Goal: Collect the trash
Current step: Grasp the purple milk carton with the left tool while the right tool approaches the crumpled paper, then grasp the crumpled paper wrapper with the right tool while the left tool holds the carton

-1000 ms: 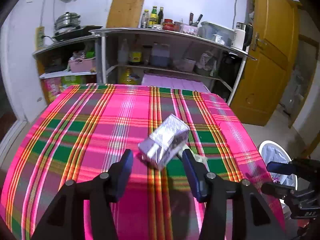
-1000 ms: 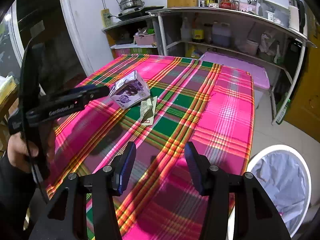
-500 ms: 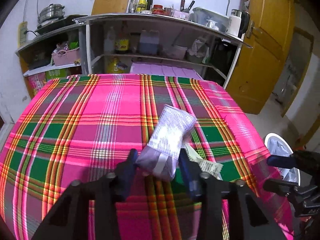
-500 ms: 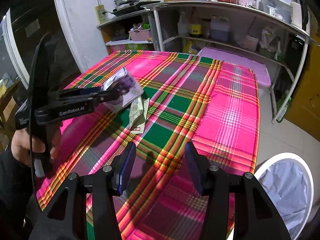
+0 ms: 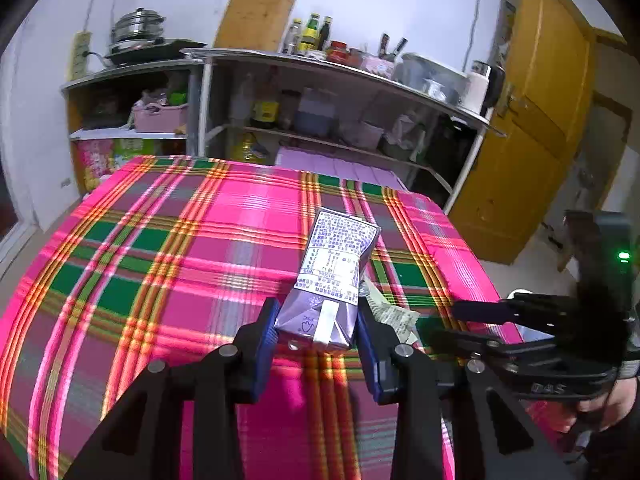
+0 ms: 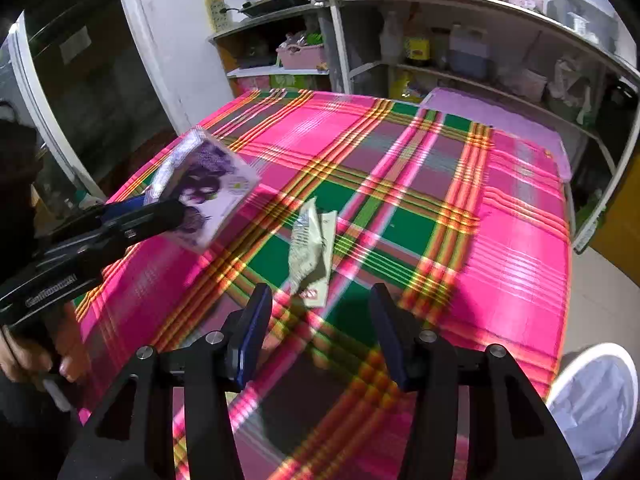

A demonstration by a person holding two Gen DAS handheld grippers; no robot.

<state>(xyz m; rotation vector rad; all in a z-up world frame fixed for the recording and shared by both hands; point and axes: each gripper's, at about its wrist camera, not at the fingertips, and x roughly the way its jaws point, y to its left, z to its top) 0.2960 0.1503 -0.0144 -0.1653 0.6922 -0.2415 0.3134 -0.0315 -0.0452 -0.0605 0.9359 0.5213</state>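
Plaid tablecloth (image 5: 168, 264), metal shelves (image 5: 344, 80), steel pot (image 5: 138, 28), yellow door (image 5: 536, 128), bottles (image 5: 310, 34)

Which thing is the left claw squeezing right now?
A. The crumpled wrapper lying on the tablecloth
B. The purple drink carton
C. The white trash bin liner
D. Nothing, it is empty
B: the left claw has its blue pads pressed on both sides of the purple drink carton, lifted off the plaid tablecloth, while the crumpled wrapper lies untouched ahead of the open right claw.
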